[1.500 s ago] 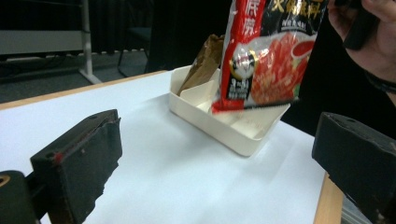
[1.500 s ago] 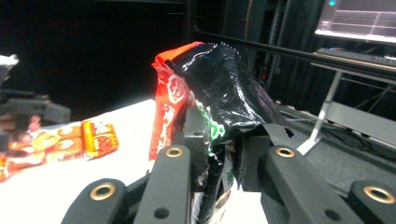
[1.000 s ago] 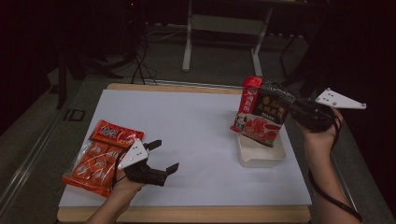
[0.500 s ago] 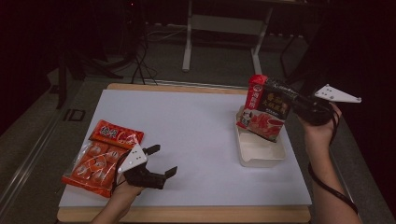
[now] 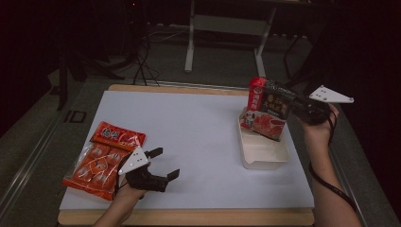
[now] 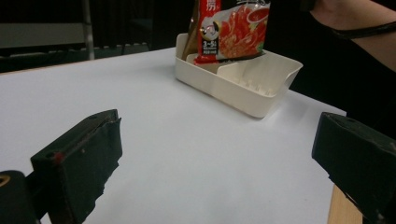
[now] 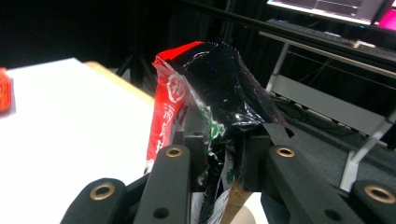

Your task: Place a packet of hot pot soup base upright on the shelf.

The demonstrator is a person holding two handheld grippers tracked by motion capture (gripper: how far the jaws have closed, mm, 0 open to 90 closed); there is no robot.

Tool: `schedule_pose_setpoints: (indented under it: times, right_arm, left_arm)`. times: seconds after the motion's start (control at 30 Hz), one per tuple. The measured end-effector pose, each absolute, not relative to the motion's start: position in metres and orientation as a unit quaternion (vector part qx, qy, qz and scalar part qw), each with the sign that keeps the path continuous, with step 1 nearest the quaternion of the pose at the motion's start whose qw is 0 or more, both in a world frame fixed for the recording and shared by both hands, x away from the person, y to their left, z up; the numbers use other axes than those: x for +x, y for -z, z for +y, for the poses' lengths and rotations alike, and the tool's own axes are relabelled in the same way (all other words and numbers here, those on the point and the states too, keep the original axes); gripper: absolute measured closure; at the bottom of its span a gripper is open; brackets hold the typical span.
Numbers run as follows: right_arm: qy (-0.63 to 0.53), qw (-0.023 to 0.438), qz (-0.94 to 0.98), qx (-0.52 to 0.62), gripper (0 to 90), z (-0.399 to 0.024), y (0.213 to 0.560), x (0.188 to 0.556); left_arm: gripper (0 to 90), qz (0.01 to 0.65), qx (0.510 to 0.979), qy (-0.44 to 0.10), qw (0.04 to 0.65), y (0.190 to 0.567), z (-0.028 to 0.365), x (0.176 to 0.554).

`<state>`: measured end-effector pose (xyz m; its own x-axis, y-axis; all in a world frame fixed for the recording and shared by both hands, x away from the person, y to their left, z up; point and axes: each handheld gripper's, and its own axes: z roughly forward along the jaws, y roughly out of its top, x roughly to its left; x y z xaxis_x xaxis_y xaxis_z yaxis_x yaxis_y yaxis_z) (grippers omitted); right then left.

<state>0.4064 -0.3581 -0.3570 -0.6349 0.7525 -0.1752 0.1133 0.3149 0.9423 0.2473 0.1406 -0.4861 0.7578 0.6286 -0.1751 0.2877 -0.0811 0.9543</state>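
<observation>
A red and black food packet stands upright with its bottom end inside the far part of a white plastic tray. My right gripper is shut on the packet's top edge. The left gripper view shows the packet's lower half resting in the tray at its far end. My left gripper lies low on the white table mat near the front left, jaws wide open with nothing between them.
A clear bag of orange snacks and a red packet lie at the mat's left edge, just left of the left hand. The wooden table edge runs along the front. A metal stand is behind the table.
The right gripper has swung the packet from a tilted pose above the tray to upright and lowered its bottom into the tray. The left gripper has barely moved.
</observation>
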Motion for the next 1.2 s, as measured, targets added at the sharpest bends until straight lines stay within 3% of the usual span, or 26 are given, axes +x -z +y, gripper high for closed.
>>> schedule_pose_setpoints:
  times: [0.37, 1.2]
  right_arm:
    - [-0.491, 0.327, 0.765, 0.259, 77.6, -0.352, 0.367, 0.416]
    - [-0.534, 0.276, 0.759, 0.251, 76.8, -0.357, 0.392, 0.424]
  left_arm:
    - [2.4, 0.315, 0.725, -0.150, 0.594, 0.487, 0.141, 0.247]
    - [2.4, 0.315, 0.727, -0.149, 0.592, 0.489, 0.140, 0.245]
